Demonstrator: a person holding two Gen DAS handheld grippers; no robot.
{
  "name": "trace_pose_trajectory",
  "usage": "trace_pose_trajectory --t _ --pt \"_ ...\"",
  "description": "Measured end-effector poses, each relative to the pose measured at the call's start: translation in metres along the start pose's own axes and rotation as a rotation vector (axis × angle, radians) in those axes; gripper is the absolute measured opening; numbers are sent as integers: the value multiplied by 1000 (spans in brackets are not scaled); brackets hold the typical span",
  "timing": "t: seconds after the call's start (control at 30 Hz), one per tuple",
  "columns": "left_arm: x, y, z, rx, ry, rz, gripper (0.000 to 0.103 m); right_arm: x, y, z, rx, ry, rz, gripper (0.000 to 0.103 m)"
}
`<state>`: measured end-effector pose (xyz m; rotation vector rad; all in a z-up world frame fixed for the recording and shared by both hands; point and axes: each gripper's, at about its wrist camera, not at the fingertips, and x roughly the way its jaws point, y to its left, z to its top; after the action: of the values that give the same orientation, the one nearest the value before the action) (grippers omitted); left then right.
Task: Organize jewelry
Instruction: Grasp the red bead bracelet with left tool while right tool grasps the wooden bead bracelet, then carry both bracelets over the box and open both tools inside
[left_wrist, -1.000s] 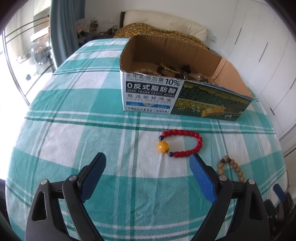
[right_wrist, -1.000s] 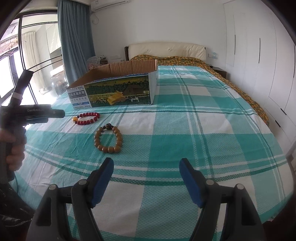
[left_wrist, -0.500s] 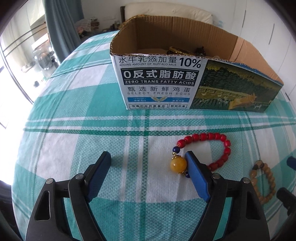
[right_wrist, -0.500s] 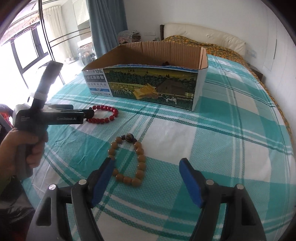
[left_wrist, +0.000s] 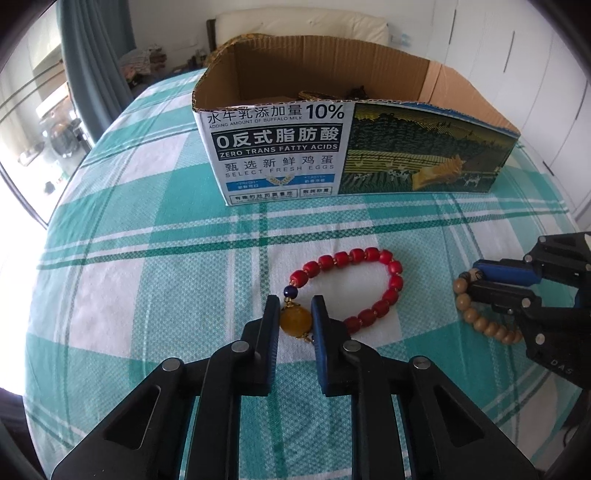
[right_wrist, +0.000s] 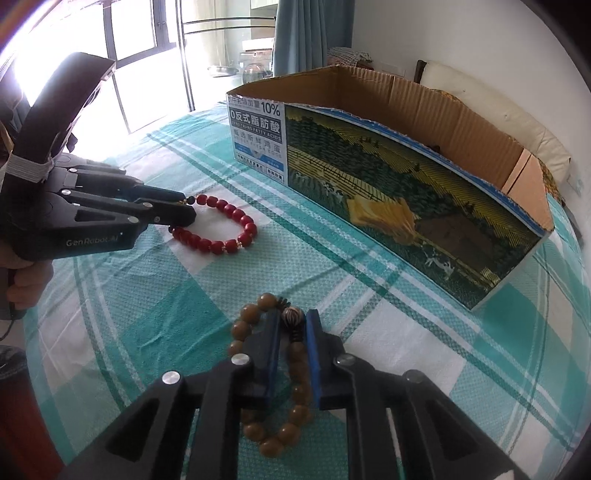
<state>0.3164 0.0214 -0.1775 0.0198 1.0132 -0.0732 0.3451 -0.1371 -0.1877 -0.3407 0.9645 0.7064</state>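
Both grippers have just been closing, each on its own bracelet, so the step in hand is the pick-up of the last loose pieces.

The left gripper (left_wrist: 294, 320) has its fingers narrowed onto the large amber bead of the red-beaded bracelet (left_wrist: 384, 266), which lies flat on the teal-and-white checked bedspread (left_wrist: 147, 258); its red barrel beads curve away toward 1 o'clock. The right gripper (right_wrist: 291, 332) clamps the brown wooden-bead bracelet (right_wrist: 291, 439) at its striped end bead, the round loop trailing back under the fingers toward 6 o'clock.

The open printed cardboard box (left_wrist: 424, 155) stands on the bed at 12 o'clock in the left wrist view and at 1 o'clock in the right wrist view, with some dark jewellery barely visible inside.

Next, I judge, both bracelets need lifting clear of the cloth, carrying over the near box wall, and releasing inside. The loops will dangle and swing, so a firm grip on the single bead matters.
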Motion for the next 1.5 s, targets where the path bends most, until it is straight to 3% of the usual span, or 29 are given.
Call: trace_pose_trajectory --t 0.23,0.5,0.73,1.5 --pt "-33 9 5 -50 -70 -67 16 -52 -14 -15 200 -95 11 14" --pt "-78 5 15 -83 -148 -118 16 -109 -12 -24 304 -175 -26 14" --pt "-92 10 13 -108 -128 -158 16 -140 -12 -35 380 -204 -39 14" --pt "-123 9 10 -105 -154 -165 16 -178 -12 -23 394 -240 -59 14"
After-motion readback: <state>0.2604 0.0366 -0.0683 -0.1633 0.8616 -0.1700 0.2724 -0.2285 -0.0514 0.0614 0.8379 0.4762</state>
